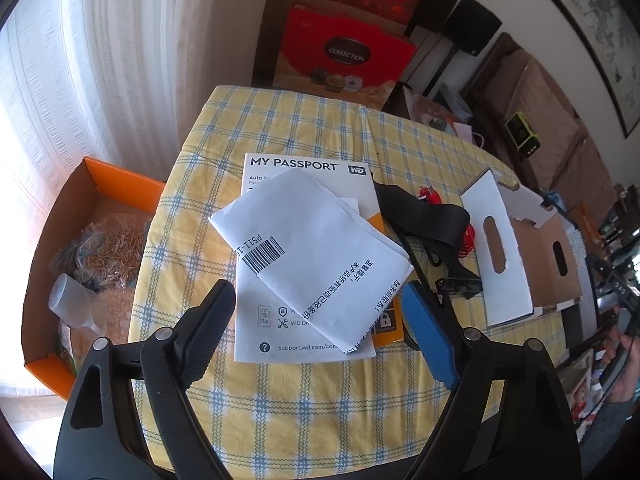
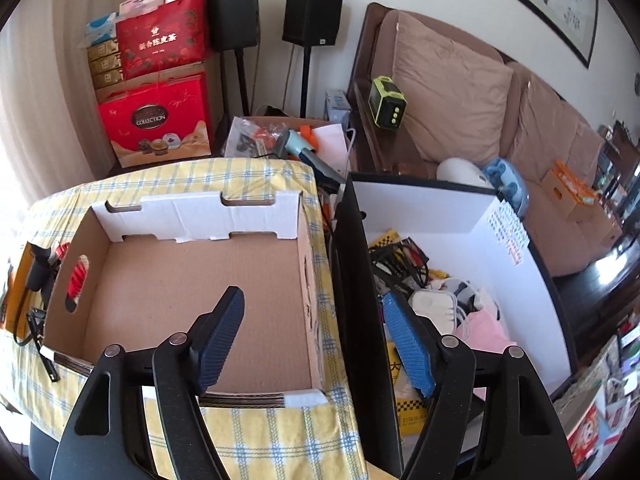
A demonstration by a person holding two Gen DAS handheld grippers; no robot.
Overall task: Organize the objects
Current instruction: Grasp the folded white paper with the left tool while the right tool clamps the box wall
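Observation:
In the left wrist view a folded white leaflet with a barcode lies on a white "My Passport" box on the yellow checked tablecloth. A black strap and a red coiled cable lie to its right. My left gripper is open and empty, hovering over the near end of the leaflet. In the right wrist view an empty cardboard box sits on the table. My right gripper is open and empty above the box's near right corner.
An orange box with bagged items and a plastic cup stands left of the table. The cardboard box stands at the table's right. A black-and-white bin of cables and chargers stands right of the table. Gift boxes, speakers and a sofa are behind.

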